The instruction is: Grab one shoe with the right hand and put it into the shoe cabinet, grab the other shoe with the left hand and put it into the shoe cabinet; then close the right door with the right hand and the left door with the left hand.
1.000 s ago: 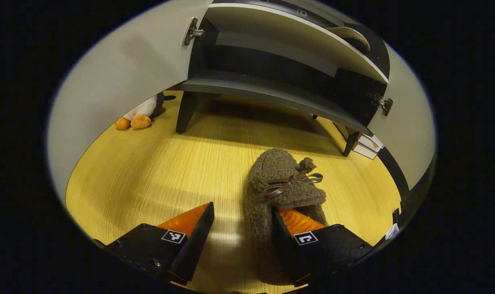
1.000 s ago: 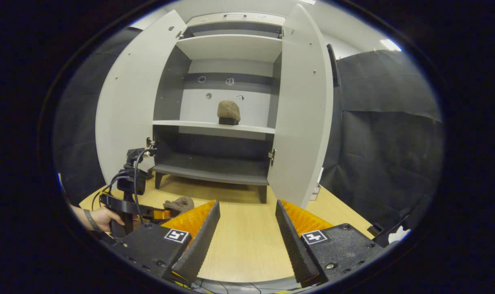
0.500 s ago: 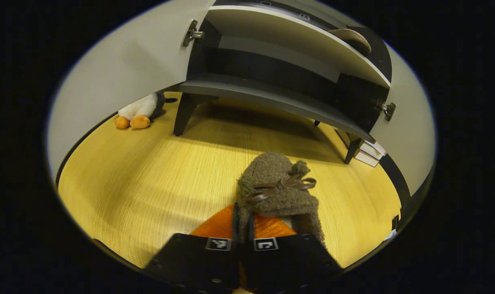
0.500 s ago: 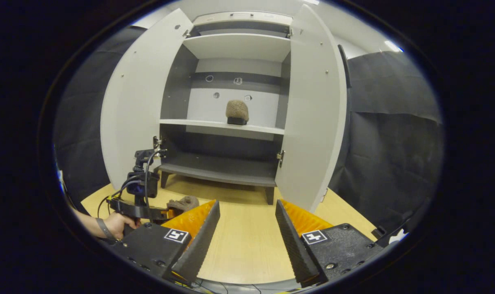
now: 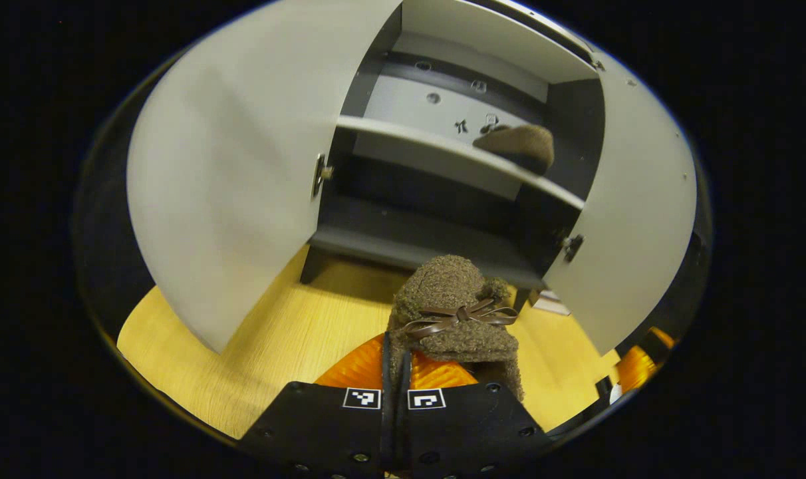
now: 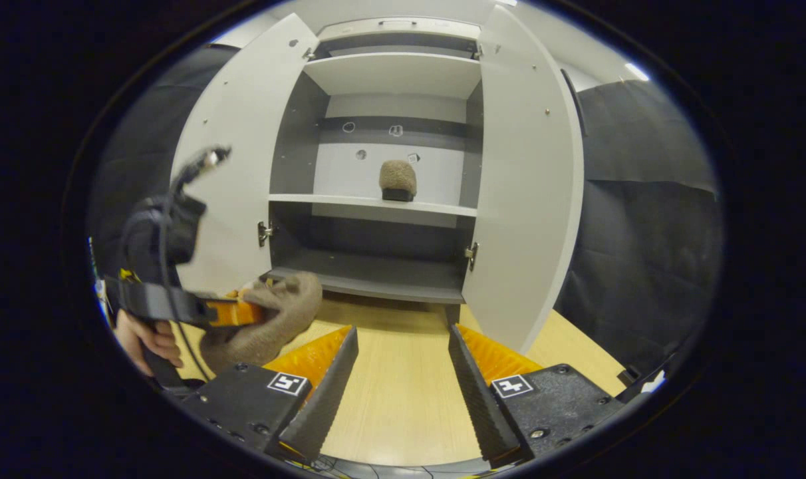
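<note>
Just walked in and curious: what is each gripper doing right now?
Left gripper: closed on the brown fuzzy slipper, lifted off the floor.
Right gripper: open, holding nothing.

Light wooden bench: grey open-doored shoe cabinet stands on it | middle pale shelf: one brown fuzzy slipper rests upon it

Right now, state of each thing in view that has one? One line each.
left gripper: shut on the held slipper, lifted off the floor
held slipper: gripped at its side wall, toe pointing at the cabinet
right gripper: open, holding nothing
shelved slipper: resting on the middle shelf
left door: open
right door: open
bottom shelf: no shoe on it
</note>
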